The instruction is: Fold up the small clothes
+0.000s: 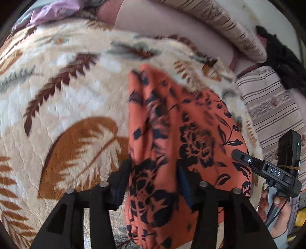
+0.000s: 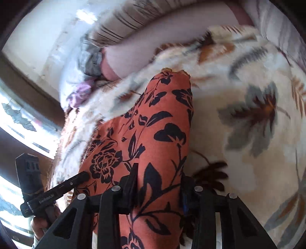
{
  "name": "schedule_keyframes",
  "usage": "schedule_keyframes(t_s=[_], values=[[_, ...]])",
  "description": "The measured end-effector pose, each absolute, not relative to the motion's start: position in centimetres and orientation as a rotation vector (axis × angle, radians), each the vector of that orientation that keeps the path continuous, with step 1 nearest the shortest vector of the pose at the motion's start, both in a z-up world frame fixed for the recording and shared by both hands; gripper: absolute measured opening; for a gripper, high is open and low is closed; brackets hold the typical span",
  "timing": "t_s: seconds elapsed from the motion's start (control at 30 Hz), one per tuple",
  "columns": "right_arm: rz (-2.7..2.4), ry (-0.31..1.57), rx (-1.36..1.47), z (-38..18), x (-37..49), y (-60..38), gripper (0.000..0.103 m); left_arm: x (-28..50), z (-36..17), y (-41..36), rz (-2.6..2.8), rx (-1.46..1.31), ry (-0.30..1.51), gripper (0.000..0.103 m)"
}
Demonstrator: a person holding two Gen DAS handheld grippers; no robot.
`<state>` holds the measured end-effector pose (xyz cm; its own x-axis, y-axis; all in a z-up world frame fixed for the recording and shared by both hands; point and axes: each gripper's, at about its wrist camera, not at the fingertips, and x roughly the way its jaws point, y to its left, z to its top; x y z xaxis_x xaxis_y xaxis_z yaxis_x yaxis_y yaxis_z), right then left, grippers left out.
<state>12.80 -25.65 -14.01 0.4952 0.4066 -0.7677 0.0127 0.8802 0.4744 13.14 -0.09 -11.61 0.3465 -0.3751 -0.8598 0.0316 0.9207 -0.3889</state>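
Note:
An orange garment with a black flower print (image 1: 172, 122) hangs between both grippers above a cream blanket with brown leaves (image 1: 67, 92). My left gripper (image 1: 153, 182) is shut on one bunched end of the garment. My right gripper (image 2: 158, 182) is shut on the other end of the orange garment (image 2: 162, 124), which stretches forward and away from it. The right gripper also shows at the right edge of the left wrist view (image 1: 267, 168), and the left gripper at the lower left of the right wrist view (image 2: 57, 189). The view is motion-blurred.
The blanket (image 2: 248, 124) covers a bed. A pink sheet (image 1: 172, 23) and striped bedding (image 1: 267, 107) lie at the far side. A purple cloth (image 1: 53, 11) lies at the far left. A black item (image 1: 283, 63) sits at the right. A window (image 2: 17, 118) is at the left.

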Motion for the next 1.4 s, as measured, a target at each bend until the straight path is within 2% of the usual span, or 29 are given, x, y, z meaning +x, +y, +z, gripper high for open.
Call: schedule_keyframes(t_s=[0.07, 0.1, 0.33, 0.4, 0.43, 0.53, 0.6, 0.67, 0.77, 0.83, 0.93, 1.03, 1.1, 1.4], values=[[0.216, 1.064, 0.501, -16.2, 12.1, -27.4, 0.063, 12.1, -11.8, 0.9, -0.257, -0.369, 1.14, 0.067], [0.231, 1.033, 0.528, -16.1, 11.5, -27.9, 0.066, 11.4, -11.5, 1.3, -0.241, -0.36, 1.114, 0.07], [0.307, 0.814, 0.545, -10.1, 7.7, -27.7, 0.068, 7.7, -7.2, 1.7, -0.229, -0.31, 0.944, 0.07], [0.376, 0.789, 0.516, -8.8, 7.1, -25.5, 0.075, 7.4, -7.6, 1.0, -0.235, -0.29, 0.947, 0.072], [0.409, 0.796, 0.506, -8.8, 6.9, -24.4, 0.078, 7.5, -8.6, 0.5, -0.215, -0.257, 0.973, 0.073], [0.413, 0.912, 0.49, -12.3, 7.1, -22.1, 0.079, 6.9, -11.8, 0.5, -0.14, -0.189, 1.057, 0.074], [0.331, 1.05, 0.446, -15.2, 7.7, -21.3, 0.079, 5.8, -11.4, 0.9, -0.131, -0.199, 1.055, 0.073], [0.305, 0.986, 0.402, -13.3, 6.1, -20.8, 0.079, 4.4, -9.2, 1.3, -0.115, -0.192, 0.995, 0.074], [0.257, 0.868, 0.254, -9.3, 3.1, -19.6, 0.08, 2.2, -6.0, 1.3, -0.071, -0.152, 0.905, 0.084], [0.218, 0.82, 0.18, -7.6, 1.2, -18.9, 0.086, 0.9, -4.2, 1.4, -0.03, -0.148, 0.847, 0.093], [0.133, 0.797, 0.063, -6.8, -1.3, -17.9, 0.096, -0.7, -2.8, 1.0, 0.025, -0.139, 0.818, 0.1], [0.084, 0.79, 0.009, -7.2, -3.2, -17.3, 0.096, -1.9, -2.3, 0.2, 0.022, -0.104, 0.812, 0.1], [0.076, 0.809, 0.009, -7.4, -4.2, -17.6, 0.103, -2.6, -1.9, -0.4, 0.01, -0.094, 0.815, 0.1], [0.05, 0.761, 0.001, -5.5, -6.9, -17.5, 0.103, -5.7, 1.6, -2.1, -0.023, -0.103, 0.782, 0.1]])
